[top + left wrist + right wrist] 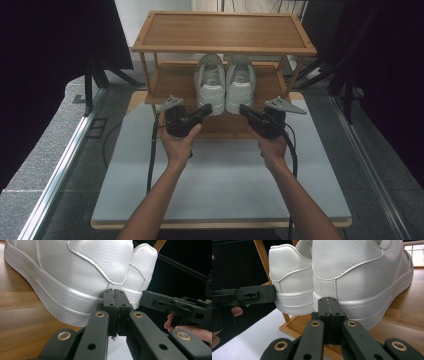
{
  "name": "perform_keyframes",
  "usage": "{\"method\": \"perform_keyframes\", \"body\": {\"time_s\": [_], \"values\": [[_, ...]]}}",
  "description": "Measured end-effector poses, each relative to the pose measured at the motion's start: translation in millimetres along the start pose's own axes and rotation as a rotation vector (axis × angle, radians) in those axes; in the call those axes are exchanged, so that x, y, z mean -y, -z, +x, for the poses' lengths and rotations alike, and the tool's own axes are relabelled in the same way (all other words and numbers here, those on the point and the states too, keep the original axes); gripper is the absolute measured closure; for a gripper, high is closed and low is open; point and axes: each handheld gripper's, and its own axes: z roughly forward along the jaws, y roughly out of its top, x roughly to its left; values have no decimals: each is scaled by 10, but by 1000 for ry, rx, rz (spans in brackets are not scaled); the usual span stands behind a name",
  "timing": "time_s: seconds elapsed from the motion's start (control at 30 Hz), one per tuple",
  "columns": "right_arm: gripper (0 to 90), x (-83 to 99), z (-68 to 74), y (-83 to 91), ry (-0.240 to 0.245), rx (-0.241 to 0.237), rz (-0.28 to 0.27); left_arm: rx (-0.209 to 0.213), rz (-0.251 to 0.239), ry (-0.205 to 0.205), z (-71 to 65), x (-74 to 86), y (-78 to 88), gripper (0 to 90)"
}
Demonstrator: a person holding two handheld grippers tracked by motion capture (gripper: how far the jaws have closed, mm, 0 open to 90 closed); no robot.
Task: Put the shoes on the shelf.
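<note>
High view: white shoes [225,82] on shelf [172,82]

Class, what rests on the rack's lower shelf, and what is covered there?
Two white shoes stand side by side on the lower shelf, heels toward the person. The top shelf covers their toes and the shelf's rear.

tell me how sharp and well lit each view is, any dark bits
High view: dim and soft, black at both side edges, white shoes the brightest thing. Left gripper view: shoe leather grain crisp, the other gripper against black. Right gripper view: heels sharp, bright glare at the window top right.
</note>
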Motion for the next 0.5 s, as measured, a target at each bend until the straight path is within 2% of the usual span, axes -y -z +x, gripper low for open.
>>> {"method": "perform_keyframes", "body": {"time_s": [0.07,0.13,0.23,0.4,0.5], "values": [[892,12,3,3,0,4,-4,3,-6,1,1,7,-2,887],[878,37,-26,11,-30,-11,-10,6,-10,1,3,8,-8,885],[857,41,-51,22,-45,-26,-13,1,-16,-10,0,11,-18,894],[841,34,-77,51,-47,-16,3,-5,-32,-25,-11,8,-61,900],[838,51,-104,60,-65,-13,6,-9,-38,-28,4,8,-65,900]]}}
